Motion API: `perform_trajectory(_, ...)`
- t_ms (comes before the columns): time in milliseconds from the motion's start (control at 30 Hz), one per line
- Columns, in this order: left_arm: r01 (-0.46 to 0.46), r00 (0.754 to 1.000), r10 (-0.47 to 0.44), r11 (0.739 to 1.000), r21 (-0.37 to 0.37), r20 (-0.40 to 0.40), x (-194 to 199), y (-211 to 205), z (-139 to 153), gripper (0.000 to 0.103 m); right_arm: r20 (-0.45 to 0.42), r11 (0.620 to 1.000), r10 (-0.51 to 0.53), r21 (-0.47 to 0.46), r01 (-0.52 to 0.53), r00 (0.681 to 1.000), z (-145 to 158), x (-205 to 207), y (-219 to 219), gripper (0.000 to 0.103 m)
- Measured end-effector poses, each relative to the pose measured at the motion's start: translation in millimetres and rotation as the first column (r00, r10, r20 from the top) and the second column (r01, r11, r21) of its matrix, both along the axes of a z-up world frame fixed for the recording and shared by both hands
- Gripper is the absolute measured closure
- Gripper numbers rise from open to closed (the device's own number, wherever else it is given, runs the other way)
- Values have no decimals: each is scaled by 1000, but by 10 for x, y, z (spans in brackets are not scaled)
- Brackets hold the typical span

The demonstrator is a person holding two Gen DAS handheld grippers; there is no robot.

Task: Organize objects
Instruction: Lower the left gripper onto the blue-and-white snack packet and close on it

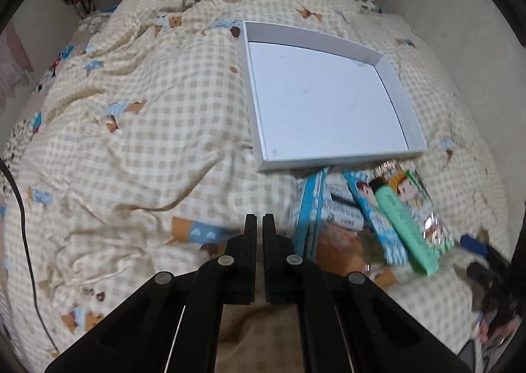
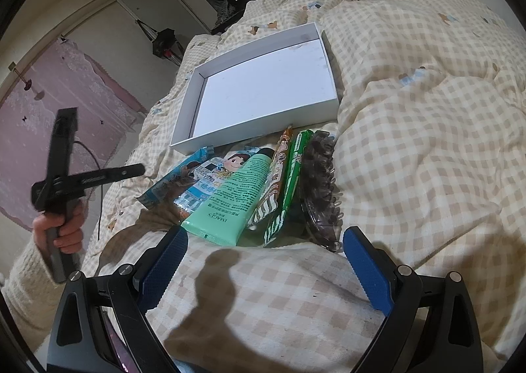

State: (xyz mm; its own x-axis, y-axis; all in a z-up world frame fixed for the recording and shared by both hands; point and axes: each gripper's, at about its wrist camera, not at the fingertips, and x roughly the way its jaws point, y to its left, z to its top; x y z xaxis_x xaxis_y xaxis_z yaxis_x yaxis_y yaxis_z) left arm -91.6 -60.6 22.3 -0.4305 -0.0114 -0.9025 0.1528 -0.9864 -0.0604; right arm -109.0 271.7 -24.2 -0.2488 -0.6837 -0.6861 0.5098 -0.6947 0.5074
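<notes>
- My left hand-held gripper: jaws shut with only a thin slit between them, nothing held; it hung above the bedspread, just left of the pile of items. In the right wrist view my hand gripped its handle off the left side of the bed.
- My right hand-held gripper: blue-padded jaws spread wide, holding nothing, poised over the bedspread just short of the pile.
- Bedspread: cream checks with small bear prints, rumpled, covering the bed.
- White box: shallow, open-topped, nothing inside; it lay on the bedspread just beyond the pile, its near edge next to the topmost items.
- Mint-green tube: lay across the middle of the pile, dark cap toward the box, crimped end toward my right gripper.
- Blue snack packet: cartoon face printed on it, partly under the tube's left side.
- Orange-brown striped stick packet: lay lengthways, just right of the tube.
- Green stick packet: touching the right side of the striped one.
- Dark hair comb: rightmost in the row, against the green packet.
</notes>
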Motion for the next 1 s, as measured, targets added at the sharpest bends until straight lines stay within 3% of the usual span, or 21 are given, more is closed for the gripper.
perform_trajectory(167,93,995,-91,993,-67,42,10,136,-30,99,-1,1000,-1,-1,1,1000,3,1,6,7)
perform_trajectory(233,109,992,-104,992,-58,74,-36,158,-113,98,-2,1000,-2,-2,2,1000,5,3,12,7)
perform_trajectory(267,115,989,-111,993,-34,92,-76,180,-157,95,-1,1000,-2,-3,2,1000,5,3,14,7)
perform_trajectory(333,117,985,-118,993,19,129,-179,216,-262,63,0,1000,-1,-3,1,1000,6,5,15,7)
perform_trajectory(400,78,989,-79,997,17,123,-301,217,-336,51,4,1000,-2,-6,2,1000,6,5,21,7)
perform_trajectory(567,28,988,-44,993,112,147,-554,153,-530,49,13,1000,-5,-12,5,1000,-3,2,28,7)
perform_trajectory(700,58,988,-74,992,115,137,-561,174,-596,38,20,1000,-2,-14,2,1000,-8,0,22,7)
perform_trajectory(867,56,990,-68,994,97,125,-560,175,-667,39,31,1000,-1,-17,1,1000,-23,-15,22,7)
perform_trajectory(900,36,991,-48,994,99,127,-556,158,-672,55,32,1000,-1,-18,2,999,-24,-16,24,7)
perform_trajectory(1000,22,992,-37,993,120,123,-510,114,-626,65,36,1000,-2,-18,3,999,-31,-24,23,7)
